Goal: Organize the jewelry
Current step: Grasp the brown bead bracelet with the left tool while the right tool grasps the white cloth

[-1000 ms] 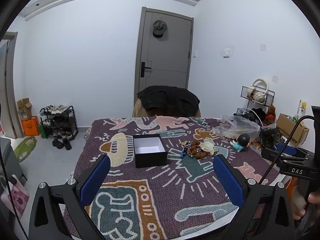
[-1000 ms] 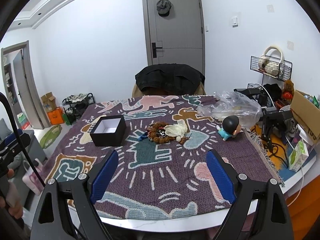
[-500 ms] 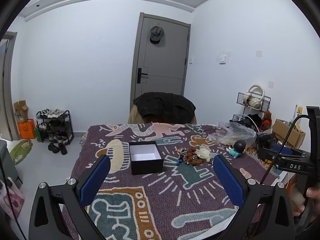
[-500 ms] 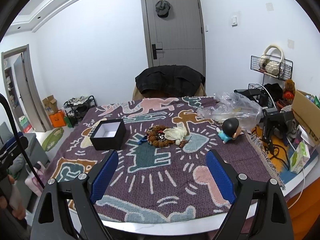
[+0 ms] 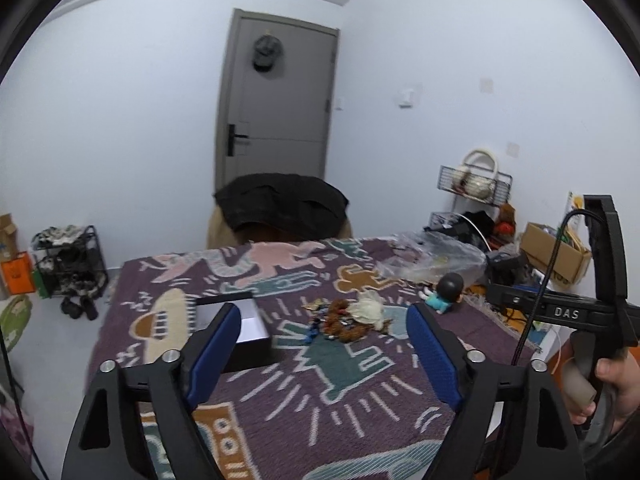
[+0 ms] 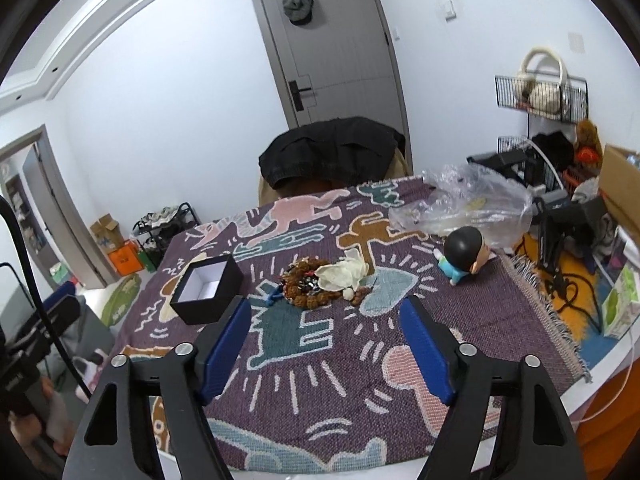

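Note:
A pile of jewelry (image 6: 306,286), brown bead strings with a pale cloth pouch (image 6: 344,272), lies mid-table on the patterned cloth; it also shows in the left wrist view (image 5: 348,320). An open black box with a white inside (image 6: 208,288) stands left of the pile, partly behind my left finger in the left wrist view (image 5: 244,332). My left gripper (image 5: 324,344) is open and empty, above the near part of the table. My right gripper (image 6: 326,340) is open and empty, short of the pile.
A doll with a black head (image 6: 464,252) lies right of the pile, with a clear plastic bag (image 6: 464,204) behind it. A chair with a black jacket (image 6: 332,152) stands at the far edge. Boxes, cables and wire racks (image 6: 560,200) crowd the right side.
Both grippers have moved forward and toward the jewelry pile; the left view has swung right, so the box now sits behind its left finger. Both remain open.

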A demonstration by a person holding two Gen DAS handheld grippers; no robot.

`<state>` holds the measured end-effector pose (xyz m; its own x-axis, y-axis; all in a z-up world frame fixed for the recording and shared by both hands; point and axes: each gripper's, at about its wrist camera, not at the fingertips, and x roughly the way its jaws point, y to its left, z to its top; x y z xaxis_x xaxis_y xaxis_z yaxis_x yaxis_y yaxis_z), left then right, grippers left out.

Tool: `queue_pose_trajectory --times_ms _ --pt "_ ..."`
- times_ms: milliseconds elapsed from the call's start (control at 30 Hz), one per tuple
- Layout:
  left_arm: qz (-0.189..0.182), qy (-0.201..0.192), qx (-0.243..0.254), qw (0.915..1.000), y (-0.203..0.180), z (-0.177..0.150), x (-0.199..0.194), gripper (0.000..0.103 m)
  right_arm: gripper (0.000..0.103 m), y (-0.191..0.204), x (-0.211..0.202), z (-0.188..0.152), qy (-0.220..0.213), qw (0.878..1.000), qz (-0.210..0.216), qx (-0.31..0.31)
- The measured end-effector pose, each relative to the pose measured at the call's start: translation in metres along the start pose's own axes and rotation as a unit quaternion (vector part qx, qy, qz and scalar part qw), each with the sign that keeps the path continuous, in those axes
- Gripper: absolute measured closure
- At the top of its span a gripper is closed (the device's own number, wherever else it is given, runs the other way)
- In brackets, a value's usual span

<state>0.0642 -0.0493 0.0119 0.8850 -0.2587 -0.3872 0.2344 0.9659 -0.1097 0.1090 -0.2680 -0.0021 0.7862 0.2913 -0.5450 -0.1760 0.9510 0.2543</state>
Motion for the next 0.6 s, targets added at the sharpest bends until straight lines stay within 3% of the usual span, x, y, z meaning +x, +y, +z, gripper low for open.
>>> queue_pose_trajectory --times_ms 233,400,600 --pt "-0.043 0.058 -0.024 0.9971 -0.002 0.001 0.06 0.033 0.04 -0.021 0.033 0.006 0.032 0.999 0.014 0.042" --pt "-0.056 0.092 -0.04 0.9934 0.002 0.002 0.102 0.042 0.041 -0.034 0.06 0.007 0.054 0.996 0.017 0.062" --pt "-0.068 0.141 -0.06 0.9858 0.005 0.002 0.158 0.044 0.041 -0.05 0.103 0.016 0.087 0.991 0.033 0.091"
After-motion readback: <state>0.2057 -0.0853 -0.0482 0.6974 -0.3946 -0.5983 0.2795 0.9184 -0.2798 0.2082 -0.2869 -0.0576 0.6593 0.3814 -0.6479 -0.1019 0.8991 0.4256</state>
